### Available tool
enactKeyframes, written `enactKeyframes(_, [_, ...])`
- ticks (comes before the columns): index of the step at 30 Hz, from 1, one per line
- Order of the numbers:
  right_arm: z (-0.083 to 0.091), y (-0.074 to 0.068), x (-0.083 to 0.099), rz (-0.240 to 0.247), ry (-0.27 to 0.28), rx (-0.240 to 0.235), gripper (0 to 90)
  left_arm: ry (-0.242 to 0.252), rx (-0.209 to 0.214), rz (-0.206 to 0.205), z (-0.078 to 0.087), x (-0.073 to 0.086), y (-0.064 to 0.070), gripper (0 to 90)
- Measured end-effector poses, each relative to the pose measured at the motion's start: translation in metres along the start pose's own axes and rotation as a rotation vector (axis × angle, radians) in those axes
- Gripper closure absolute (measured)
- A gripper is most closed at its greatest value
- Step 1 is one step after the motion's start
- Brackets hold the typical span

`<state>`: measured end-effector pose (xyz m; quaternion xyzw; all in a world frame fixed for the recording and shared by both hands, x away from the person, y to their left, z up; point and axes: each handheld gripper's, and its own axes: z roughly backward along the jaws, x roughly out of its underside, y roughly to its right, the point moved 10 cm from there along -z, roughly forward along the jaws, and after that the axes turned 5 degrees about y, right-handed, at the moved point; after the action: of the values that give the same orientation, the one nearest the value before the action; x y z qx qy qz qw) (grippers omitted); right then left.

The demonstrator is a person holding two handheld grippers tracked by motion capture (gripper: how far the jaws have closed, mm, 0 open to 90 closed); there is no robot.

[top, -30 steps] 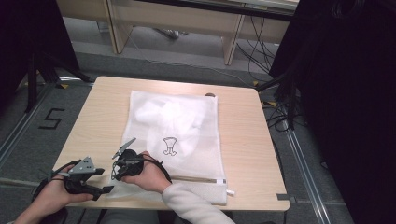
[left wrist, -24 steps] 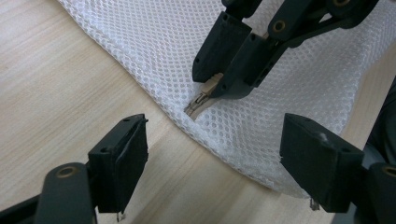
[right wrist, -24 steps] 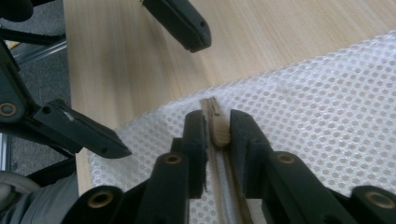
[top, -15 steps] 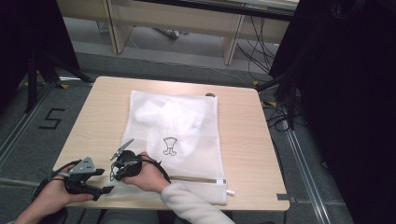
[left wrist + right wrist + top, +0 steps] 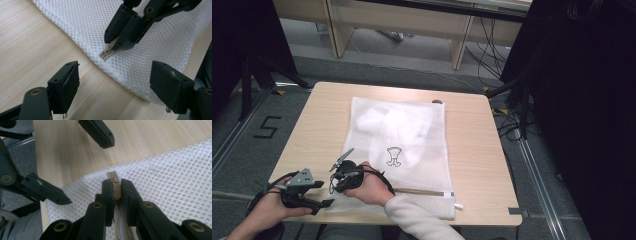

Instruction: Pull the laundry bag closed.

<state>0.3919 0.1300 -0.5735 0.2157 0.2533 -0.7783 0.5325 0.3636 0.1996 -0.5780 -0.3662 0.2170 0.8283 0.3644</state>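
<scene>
Lying flat on the tabletop (image 5: 472,150), the white mesh laundry bag (image 5: 412,155) runs its long axis from the near edge toward the far edge, slightly skewed, with the zipper end at the near edge and a white pull tab (image 5: 458,206) at its near right corner. White fabric with a small dark printed figure (image 5: 394,156) shows through the mesh.

The right gripper (image 5: 343,167) sits over the bag's near left corner. In the right gripper view its fingers (image 5: 108,192) are pressed together on a thin tan strip (image 5: 113,181) at the bag's edge, the strip standing between them and pointing toward the bare wood beyond the mesh. The left gripper view shows the same pinch from the side, the strip's end (image 5: 107,53) sticking out past the fingers and resting on the mesh.

The left gripper (image 5: 319,192) is held at the near left corner of the tabletop, just beside the bag's corner. Its fingers (image 5: 65,86) are spread wide, one over bare wood, the other over the mesh edge, gripping nothing.

A person's hand (image 5: 369,187) in a white sleeve holds the right gripper.
</scene>
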Motion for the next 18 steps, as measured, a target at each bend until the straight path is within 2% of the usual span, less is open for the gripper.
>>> enactKeyframes(1, [0.002, -0.001, -0.001, 0.002, -0.001, 0.0, 82.1, 0.012, 0.005, 0.018, -0.001, -0.001, 0.002, 23.8])
enactKeyframes(2, [0.005, 0.0, -0.003, 0.012, 0.0, 0.002, 82.1, -0.002, 0.006, 0.002, 0.0, 0.0, 0.001, 24.4])
enactKeyframes(4, [0.012, -0.001, -0.006, 0.02, -0.001, 0.001, 82.1, 0.017, 0.021, 0.026, -0.002, -0.003, 0.004, 25.8])
enactKeyframes(6, [0.013, -0.003, -0.006, 0.008, -0.003, -0.012, 82.1, 0.004, 0.02, 0.03, -0.002, -0.003, 0.004, 28.0])
enactKeyframes(7, [0.017, -0.001, -0.007, 0.018, -0.004, 0.005, 82.1, 0.025, 0.045, 0.051, -0.005, -0.007, 0.01, 30.0])
enactKeyframes(9, [0.017, -0.001, -0.006, 0.008, -0.006, 0.006, 82.1, 0.019, 0.044, 0.052, -0.005, -0.008, 0.01, 31.5])
enactKeyframes(10, [0.018, 0.0, -0.007, 0.024, 0.001, 0.006, 82.1, 0.034, 0.063, 0.059, -0.006, -0.01, 0.013, 33.8])
enactKeyframes(12, [0.02, -0.001, -0.007, 0.015, -0.001, 0.006, 82.1, 0.023, 0.073, 0.101, -0.007, -0.01, 0.016, 39.7])
enactKeyframes(13, [0.022, -0.001, -0.006, 0.014, -0.001, 0.006, 82.1, 0.02, 0.081, 0.105, -0.008, -0.011, 0.016, 47.3])
enactKeyframes(14, [0.022, 0.0, -0.006, 0.026, 0.0, 0.008, 82.1, 0.014, 0.087, 0.125, -0.009, -0.011, 0.018, 51.0])
enactKeyframes(15, [0.022, 0.0, -0.006, 0.026, 0.0, 0.008, 82.1, 0.005, 0.089, 0.124, -0.009, -0.01, 0.018, 51.0])
enactKeyframes(16, [0.023, 0.0, -0.005, 0.029, -0.003, 0.01, 82.1, 0.006, 0.083, 0.131, -0.009, -0.011, 0.017, 58.2])
enactKeyframes(18, [0.023, -0.001, -0.004, 0.029, -0.002, 0.005, 82.1, 0.009, 0.08, 0.139, -0.009, -0.013, 0.016, 60.7])
